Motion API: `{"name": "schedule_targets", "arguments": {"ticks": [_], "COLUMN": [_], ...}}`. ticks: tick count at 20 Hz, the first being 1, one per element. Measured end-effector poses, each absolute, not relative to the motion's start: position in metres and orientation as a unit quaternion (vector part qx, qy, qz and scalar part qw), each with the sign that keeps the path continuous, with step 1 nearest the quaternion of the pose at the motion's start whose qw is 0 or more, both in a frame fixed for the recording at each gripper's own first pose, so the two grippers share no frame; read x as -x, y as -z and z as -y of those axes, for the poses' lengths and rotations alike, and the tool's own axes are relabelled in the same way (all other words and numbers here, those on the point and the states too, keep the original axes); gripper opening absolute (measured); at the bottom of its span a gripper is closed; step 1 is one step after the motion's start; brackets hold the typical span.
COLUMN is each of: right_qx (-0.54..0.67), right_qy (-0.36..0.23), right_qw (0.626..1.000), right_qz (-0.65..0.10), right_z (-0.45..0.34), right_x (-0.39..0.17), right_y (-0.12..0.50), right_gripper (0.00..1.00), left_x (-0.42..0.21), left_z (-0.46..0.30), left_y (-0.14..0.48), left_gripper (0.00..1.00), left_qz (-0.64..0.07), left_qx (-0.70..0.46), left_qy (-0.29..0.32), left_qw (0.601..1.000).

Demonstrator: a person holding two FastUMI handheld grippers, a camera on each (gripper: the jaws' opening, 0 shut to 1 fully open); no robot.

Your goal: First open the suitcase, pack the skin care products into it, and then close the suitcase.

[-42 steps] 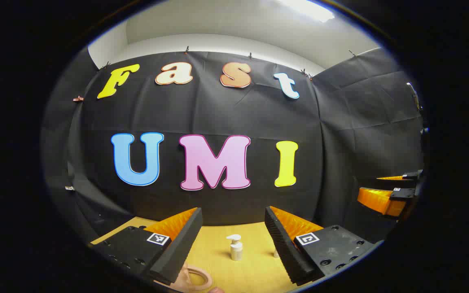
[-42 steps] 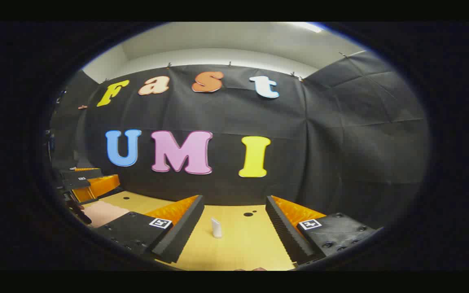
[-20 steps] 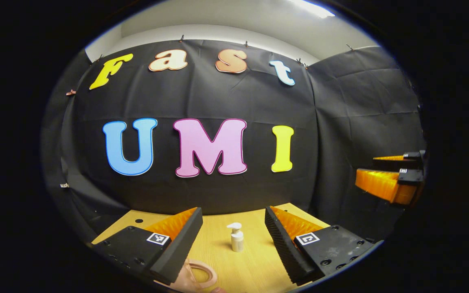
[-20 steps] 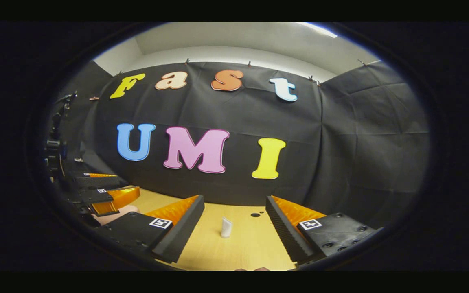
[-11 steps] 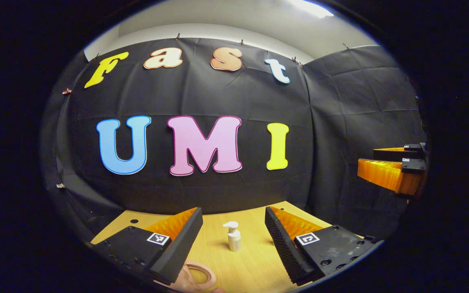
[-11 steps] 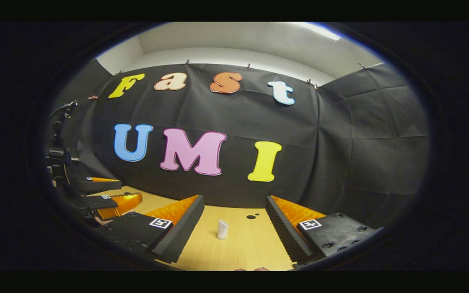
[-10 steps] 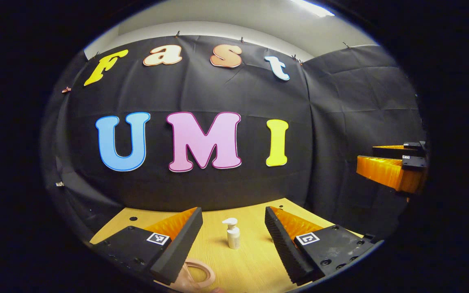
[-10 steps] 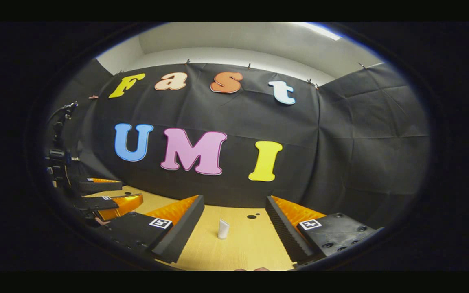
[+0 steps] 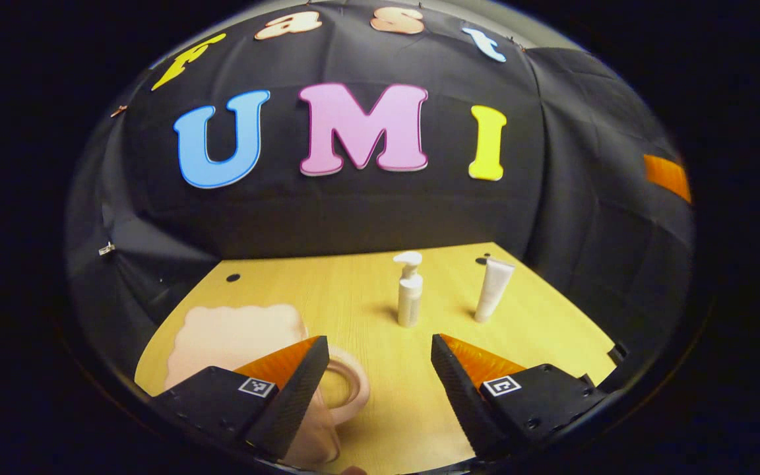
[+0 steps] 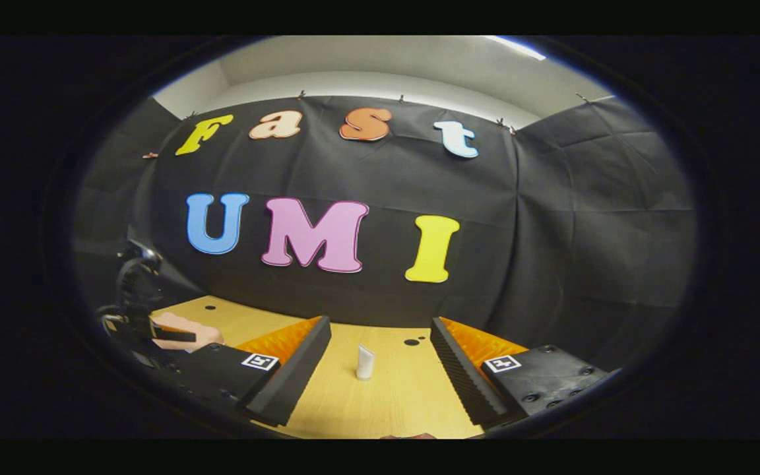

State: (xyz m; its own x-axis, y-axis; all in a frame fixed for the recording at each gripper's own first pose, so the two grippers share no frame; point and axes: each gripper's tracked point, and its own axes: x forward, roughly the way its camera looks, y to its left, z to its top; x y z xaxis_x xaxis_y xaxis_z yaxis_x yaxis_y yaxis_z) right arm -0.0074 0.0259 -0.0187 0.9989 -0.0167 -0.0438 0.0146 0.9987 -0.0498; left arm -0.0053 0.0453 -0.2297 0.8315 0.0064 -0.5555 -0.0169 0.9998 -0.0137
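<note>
Tipped downward since half a second ago, my left gripper (image 9: 375, 369) now looks onto far more of the wooden table (image 9: 367, 297), its jaws wide apart and holding nothing. Just under its left finger sits the pale pink suitcase (image 9: 235, 336), shut, with a scalloped edge and a rounded loop handle (image 9: 347, 389) poking out toward the gap. Bare wood lies ahead up to the white pump bottle (image 9: 410, 290) and the white tube (image 9: 492, 289), both upright, near each other but apart, close to the table's far right edge. Black cloth closes in right behind them. My right gripper (image 10: 380, 369), also spread open and empty, faces the tube (image 10: 365, 363) standing alone on smooth wood between its fingers but farther off; at the left of the right gripper view a hand (image 10: 179, 330) shows.
</note>
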Motion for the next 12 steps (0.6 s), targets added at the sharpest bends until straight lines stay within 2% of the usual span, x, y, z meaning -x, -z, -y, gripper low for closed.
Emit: {"name": "schedule_targets", "arguments": {"ticks": [5,7,8,10,12], "right_qx": [0.008,0.010,0.012,0.011,0.006], "right_qy": [0.011,0.014,0.016,0.023,0.033], "right_qw": [1.000,0.999,0.999,0.999,0.999], "right_qz": [-0.025,-0.029,-0.031,-0.033,-0.031], "right_z": [-0.024,-0.019,-0.016,-0.007,-0.001], "right_x": [0.010,0.013,0.014,0.015,0.016], "right_y": [0.022,0.025,0.025,0.025,0.023], "right_gripper": [0.97,0.97,0.96,0.97,0.97], "left_x": [0.016,0.003,-0.003,-0.008,-0.017], "left_z": [-0.055,-0.056,-0.057,-0.062,-0.065], "left_y": [0.301,0.307,0.312,0.321,0.328], "left_gripper": [0.99,0.97,0.93,0.99,0.98], "left_qz": [-0.408,-0.411,-0.416,-0.431,-0.440], "left_qx": [0.035,0.015,0.003,-0.008,-0.015], "left_qy": [-0.032,-0.033,-0.036,-0.048,-0.056], "left_qw": [0.912,0.911,0.909,0.901,0.896]}}
